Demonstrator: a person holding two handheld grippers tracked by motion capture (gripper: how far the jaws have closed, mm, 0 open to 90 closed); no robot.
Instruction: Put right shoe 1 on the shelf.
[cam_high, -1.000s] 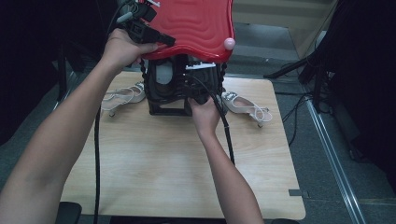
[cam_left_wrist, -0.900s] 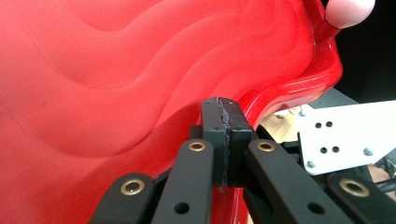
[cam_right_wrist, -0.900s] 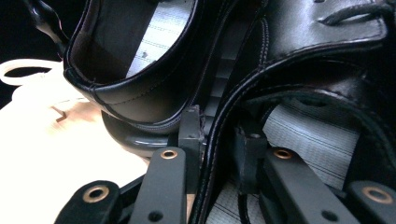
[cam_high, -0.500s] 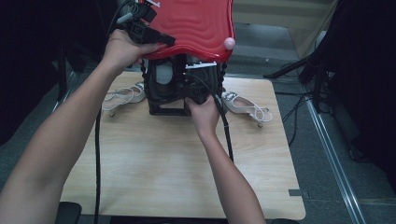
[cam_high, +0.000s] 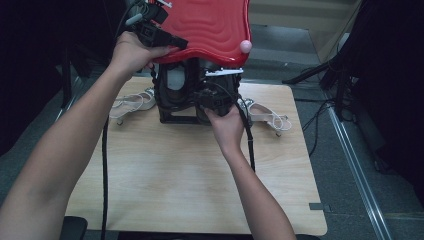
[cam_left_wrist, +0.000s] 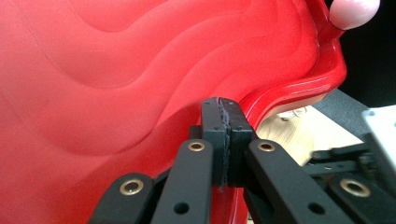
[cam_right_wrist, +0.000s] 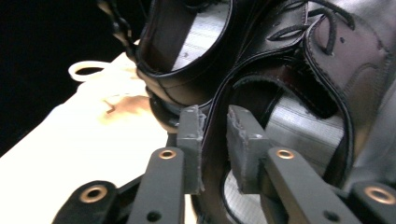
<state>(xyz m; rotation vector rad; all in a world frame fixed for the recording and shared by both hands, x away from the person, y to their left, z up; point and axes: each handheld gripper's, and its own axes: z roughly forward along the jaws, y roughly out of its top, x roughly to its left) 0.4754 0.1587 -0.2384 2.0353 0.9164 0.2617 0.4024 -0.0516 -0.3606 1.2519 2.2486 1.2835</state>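
Note:
A red wavy lid (cam_high: 210, 25) with a pink knob (cam_high: 245, 46) is raised over a black rack (cam_high: 175, 119) holding black shoes (cam_high: 175, 82). At the lid's left edge my left gripper (cam_high: 176, 43) is shut. In the left gripper view its pads (cam_left_wrist: 211, 135) meet with no gap, tight against the lid's rim (cam_left_wrist: 299, 88). I cannot tell whether they pinch it. Under the lid, my right gripper (cam_high: 212, 97) is shut on a black shoe (cam_right_wrist: 289, 60). The shoe's collar runs between the gripper's grey pads (cam_right_wrist: 243, 140).
The rack stands at the far middle of a wooden table (cam_high: 175, 175). A white strappy sandal (cam_high: 131, 103) lies left of the rack and another (cam_high: 265, 116) lies to its right. Dark floor, cables and a metal rail (cam_high: 355, 165) lie beyond the table's right edge.

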